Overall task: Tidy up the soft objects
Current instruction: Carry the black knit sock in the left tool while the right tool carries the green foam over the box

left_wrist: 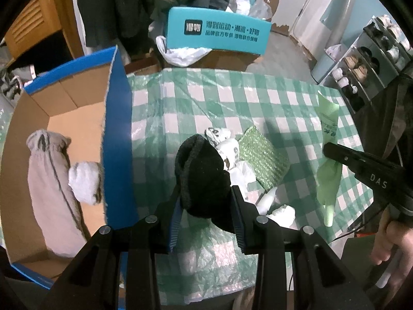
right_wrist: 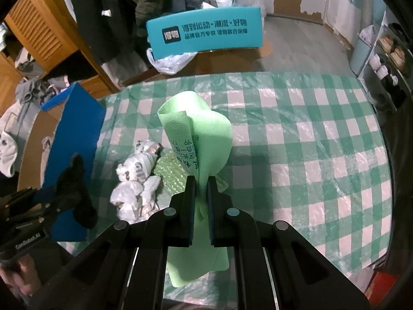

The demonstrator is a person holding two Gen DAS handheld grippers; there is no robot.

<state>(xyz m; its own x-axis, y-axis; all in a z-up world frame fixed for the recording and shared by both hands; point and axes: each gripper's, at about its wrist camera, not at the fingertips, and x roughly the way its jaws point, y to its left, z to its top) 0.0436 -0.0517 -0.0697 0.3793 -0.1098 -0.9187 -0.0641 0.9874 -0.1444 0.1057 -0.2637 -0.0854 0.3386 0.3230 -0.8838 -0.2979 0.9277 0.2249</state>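
Left gripper [left_wrist: 206, 193]: I have it clenched on the black sock [left_wrist: 202, 173], which bulges up between the blue pads and hangs clear above the table.
Right gripper [right_wrist: 200, 180]: my jaws are pinched tight on the light green cloth [right_wrist: 198, 134]; it stands up in a loose roll above the fingers, printed text on one fold, and a tail hangs below them.
Cardboard box [left_wrist: 77, 118]: left of the table, blue outside and brown inside, open on top. A long grey fabric pouch [left_wrist: 49, 180] lies in it, with a white rolled sock [left_wrist: 85, 180] touching its right side, against the box's near right wall.
Table [right_wrist: 309, 142]: covered in a green and white checked sheet.
Still on the table: a heap of white patterned socks [right_wrist: 134, 178] near the middle, just right of the box, and a green textured pad [left_wrist: 263, 160] touching the heap on its right.
Far side: a teal box lid [left_wrist: 219, 29] with printed characters, beyond the table edge.
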